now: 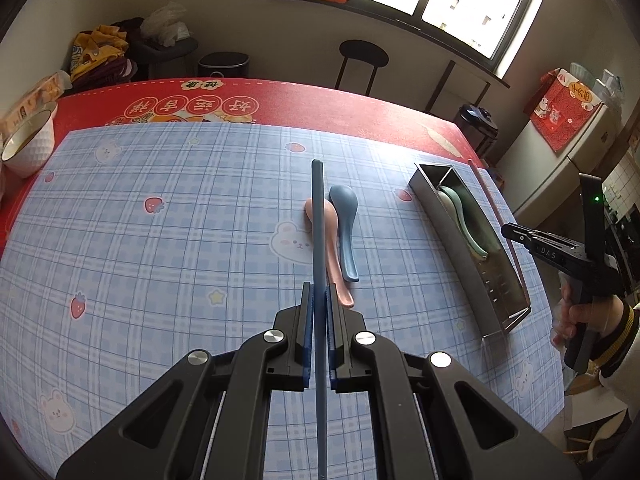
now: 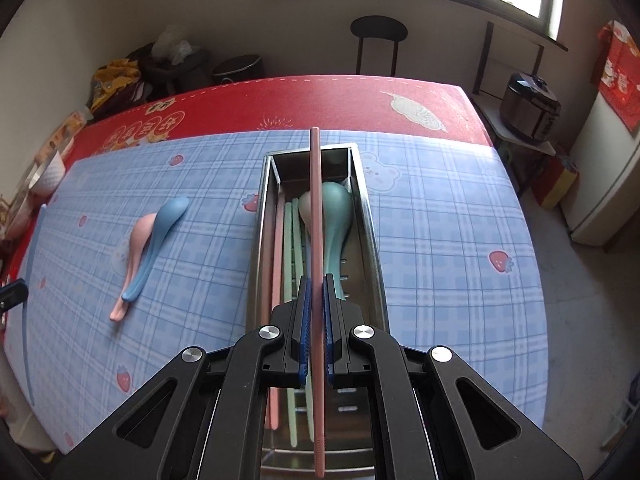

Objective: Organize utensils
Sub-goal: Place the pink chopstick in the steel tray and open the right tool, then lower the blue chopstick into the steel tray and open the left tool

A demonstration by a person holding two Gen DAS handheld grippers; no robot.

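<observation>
Right wrist view shows the right hand-held gripper (image 2: 316, 320) pinching a slim pink chopstick (image 2: 315, 200) between its ribbed blue pads, the stick hanging lengthwise above the long stainless-steel utensil box (image 2: 370, 224). By my reading the step in hand is delivering this stick; the next move calls for lowering it parallel to the box walls and loosening the pads once it lies flat, so it does not tip over the rim. Inside the box already lie a pink chopstick, pale green ones and two smooth matte spoons, one cream (image 2: 305, 206) and one teal (image 2: 338, 208). The left hand-held gripper (image 1: 319, 332) is likewise clamped on a blue chopstick (image 1: 317, 220), held above the plaid vinyl cloth (image 1: 160, 248) covering the bench. Beneath it a pink spoon (image 1: 330, 240) and a blue spoon (image 1: 346, 224) rest side by side, touching, well apart from the box, still to be put away.
</observation>
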